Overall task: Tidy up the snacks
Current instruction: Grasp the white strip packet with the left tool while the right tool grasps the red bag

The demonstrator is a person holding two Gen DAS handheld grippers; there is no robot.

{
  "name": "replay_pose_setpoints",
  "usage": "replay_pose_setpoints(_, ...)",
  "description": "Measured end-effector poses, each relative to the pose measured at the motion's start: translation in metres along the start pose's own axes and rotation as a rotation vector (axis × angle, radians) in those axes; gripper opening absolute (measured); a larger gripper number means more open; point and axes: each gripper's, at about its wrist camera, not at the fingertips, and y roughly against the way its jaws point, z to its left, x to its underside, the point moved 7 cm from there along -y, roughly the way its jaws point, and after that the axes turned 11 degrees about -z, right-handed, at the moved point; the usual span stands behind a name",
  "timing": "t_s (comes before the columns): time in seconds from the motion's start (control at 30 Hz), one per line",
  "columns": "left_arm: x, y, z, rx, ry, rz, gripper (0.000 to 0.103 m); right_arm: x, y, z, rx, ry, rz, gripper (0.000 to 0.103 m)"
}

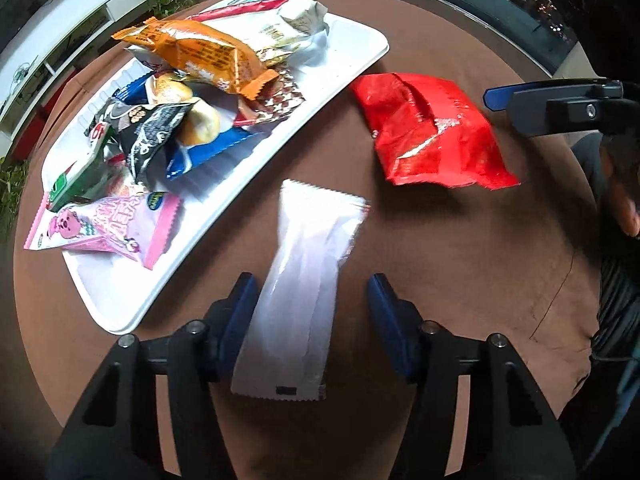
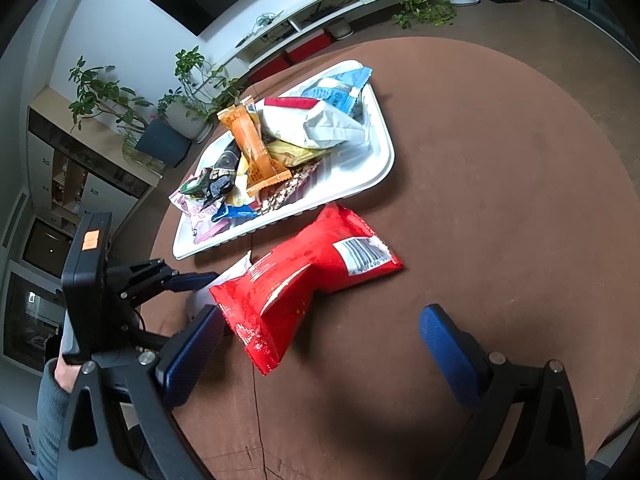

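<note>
A white tray on the round brown table holds several snack packets, among them an orange one and a pink one. A white packet lies on the table between the fingers of my open left gripper, not pinched. A red packet lies right of the tray. In the right wrist view the red packet lies in front of my open right gripper, beside the tray. The left gripper shows at the left, with the white packet peeking out behind the red one.
The brown table stretches right of the tray. The right gripper's finger reaches in at the right of the left wrist view. Potted plants and a white shelf unit stand beyond the table.
</note>
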Motion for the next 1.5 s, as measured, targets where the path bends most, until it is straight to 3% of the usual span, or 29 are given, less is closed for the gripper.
replay_pose_setpoints(0.1, -0.004, -0.001, -0.004, -0.015, 0.024, -0.010, 0.050, -0.002, 0.000, -0.002, 0.023, 0.006, -0.004, 0.101)
replay_pose_setpoints(0.17, -0.004, 0.001, -0.005, -0.031, 0.052, -0.025, 0.031, -0.003, -0.001, -0.003, 0.038, 0.010, -0.009, 0.101)
replay_pose_setpoints(0.4, 0.012, 0.009, -0.006, -0.037, 0.178, -0.081, 0.028, -0.004, -0.010, 0.000, 0.059, -0.026, 0.011, 0.100)
replay_pose_setpoints(0.57, 0.033, 0.017, -0.036, -0.012, 0.292, -0.124, 0.028, -0.010, -0.018, 0.006, 0.050, -0.085, 0.036, 0.100)
replay_pose_setpoints(0.73, 0.050, 0.029, -0.044, -0.010, 0.379, -0.166, 0.028, -0.008, -0.040, 0.015, 0.071, -0.123, 0.114, 0.100)
replay_pose_setpoints(0.87, 0.057, 0.032, -0.049, -0.014, 0.403, -0.183, 0.028, -0.006, -0.058, 0.021, 0.109, -0.106, 0.164, 0.099)
replay_pose_setpoints(1.07, 0.058, 0.031, -0.051, -0.020, 0.419, -0.194, 0.028, -0.007, -0.065, 0.026, 0.168, 0.013, 0.149, 0.097)
replay_pose_setpoints(1.33, 0.062, 0.033, -0.056, -0.029, 0.446, -0.211, 0.028, 0.009, -0.049, 0.021, 0.231, 0.192, 0.138, 0.068)
replay_pose_setpoints(1.5, 0.070, 0.039, -0.055, -0.035, 0.469, -0.217, 0.028, 0.022, -0.037, 0.018, 0.241, 0.252, 0.143, 0.063)
